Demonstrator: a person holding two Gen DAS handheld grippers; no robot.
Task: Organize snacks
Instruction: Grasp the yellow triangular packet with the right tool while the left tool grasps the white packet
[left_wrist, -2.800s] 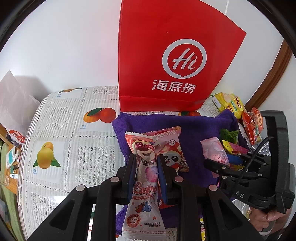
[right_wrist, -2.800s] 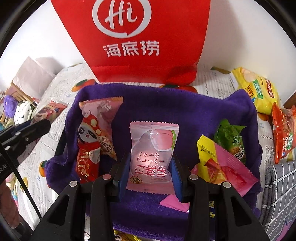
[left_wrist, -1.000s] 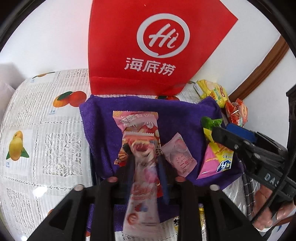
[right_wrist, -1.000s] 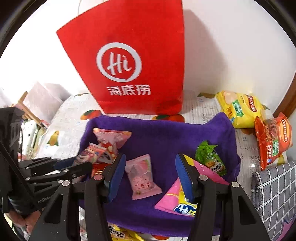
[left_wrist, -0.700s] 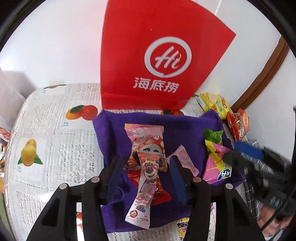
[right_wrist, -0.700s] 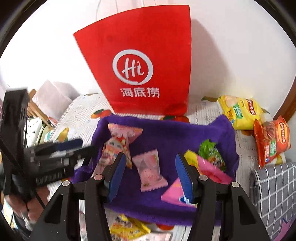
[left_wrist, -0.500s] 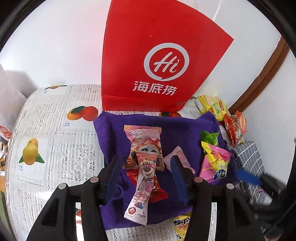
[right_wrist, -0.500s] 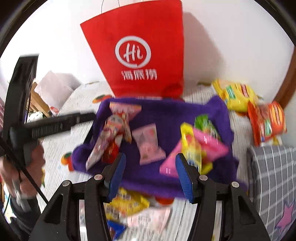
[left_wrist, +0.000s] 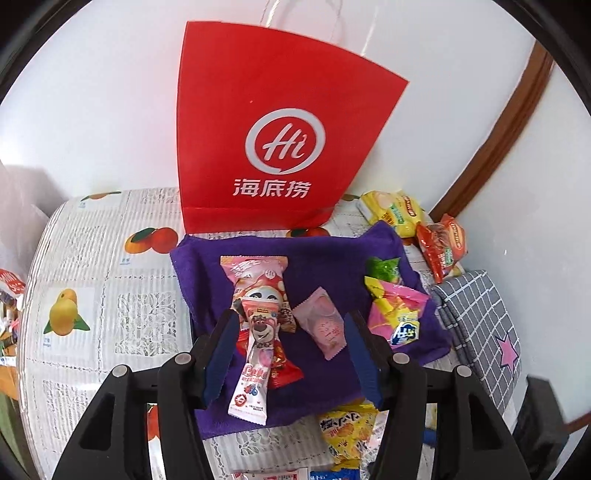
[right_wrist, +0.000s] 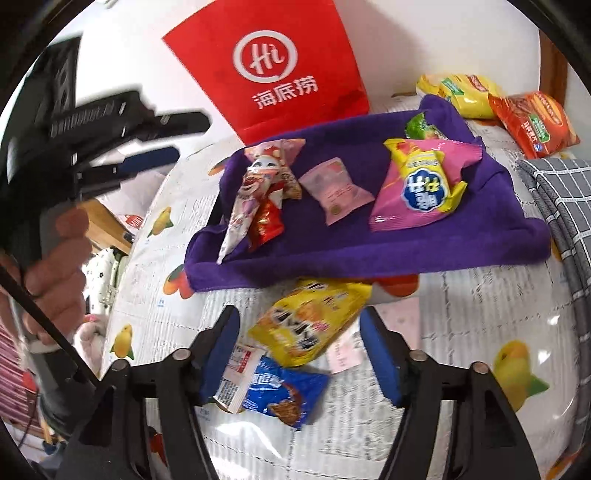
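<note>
L wrist view
L gripper (left_wrist: 288, 345): jaws spread and opening; pads press on nothing, raised above the towel.
Towel (left_wrist: 325, 254): purple, flat on the table (left_wrist: 92, 266), just in front of the red bag (left_wrist: 273, 147).
Bear stick (left_wrist: 256, 354): long pink pack on the towel's left part, lying over a panda pack (left_wrist: 258, 280) and a red pack (left_wrist: 286, 371).
Peach candy (left_wrist: 324, 323): mid-towel, apart from the stick.
Pink-yellow packs (left_wrist: 397, 314): right part of towel, green pack (left_wrist: 382, 267) behind.
Yellow snack (left_wrist: 345, 430): on table at towel's near edge.

R wrist view
R gripper (right_wrist: 299, 349): jaws spread and opening; grips nothing.
Yellow snack (right_wrist: 310, 321): on table, seen between the pads, untouched, far end under the towel (right_wrist: 369, 247) edge.
Blue pack (right_wrist: 275, 395): on table, touching the yellow snack's near end, by the left pad.
L gripper (right_wrist: 147, 136): upper left, blurred, in a hand (right_wrist: 55, 266).
Yellow bag (right_wrist: 458, 90), orange bag (right_wrist: 535, 123): off-towel, far right.
</note>
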